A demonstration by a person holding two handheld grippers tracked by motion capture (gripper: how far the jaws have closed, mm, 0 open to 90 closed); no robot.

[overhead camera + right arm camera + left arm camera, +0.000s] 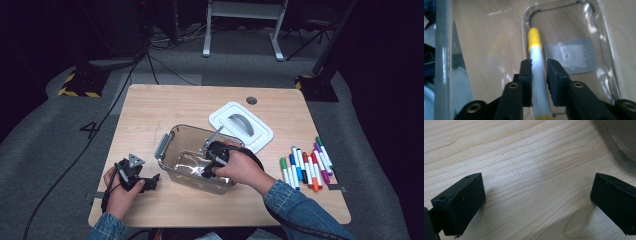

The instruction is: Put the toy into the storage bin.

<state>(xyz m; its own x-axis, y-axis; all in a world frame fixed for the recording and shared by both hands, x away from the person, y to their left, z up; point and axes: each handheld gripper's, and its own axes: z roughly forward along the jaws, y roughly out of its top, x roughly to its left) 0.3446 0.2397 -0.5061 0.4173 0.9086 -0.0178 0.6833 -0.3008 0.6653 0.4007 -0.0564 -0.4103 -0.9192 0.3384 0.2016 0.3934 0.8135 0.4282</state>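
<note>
Yellow-capped marker [536, 75] lies between right tongs [539, 72].

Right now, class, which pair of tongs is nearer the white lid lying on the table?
Right. The right tongs are inside the clear box, just in front of the white lid. The left tongs rest on the table on the box's far side from it.

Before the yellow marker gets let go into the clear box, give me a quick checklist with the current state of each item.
1. Marker between the right gripper pads: ok.
2. Pads pressing on marker: cannot tell; slight gap on one side, picture blurred.
3. Gripper inside the box: ok.
4. Box floor below marker bare: ok.
5. Lid off, lying behind the box: ok.
6. Left gripper open, off the box: ok.
</note>
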